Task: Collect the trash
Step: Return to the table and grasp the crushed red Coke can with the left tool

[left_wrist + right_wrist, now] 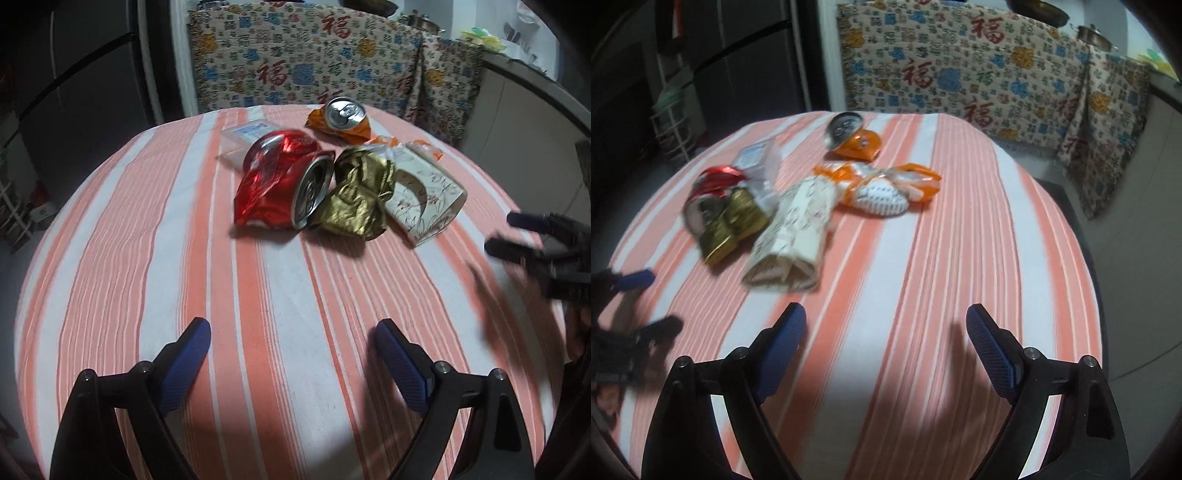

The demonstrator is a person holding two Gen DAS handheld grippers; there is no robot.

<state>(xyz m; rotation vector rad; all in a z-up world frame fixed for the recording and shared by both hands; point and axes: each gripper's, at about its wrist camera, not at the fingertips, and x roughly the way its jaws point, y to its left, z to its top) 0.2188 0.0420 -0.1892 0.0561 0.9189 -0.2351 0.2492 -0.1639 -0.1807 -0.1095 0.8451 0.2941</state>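
Trash lies in a cluster on the orange-and-white striped tablecloth [184, 258]. A crushed red can [280, 184] touches a crumpled gold wrapper [358, 199], with a flattened white patterned carton [424, 199] to the right. A crushed orange can [343, 118] lies farther back, and a clear plastic box [240, 134] lies behind the red can. In the right wrist view an orange-and-white wrapper [882, 184] lies beyond the carton [794, 232]. My left gripper [293, 343] is open and empty, short of the cluster. My right gripper [886, 332] is open and empty, to the right of the trash.
A sofa or bench draped in a patterned cloth [314, 59] stands behind the table. A dark cabinet [74, 74] and a white wire rack [672, 129] stand at the left. The table's round edge falls off at the right [1089, 258].
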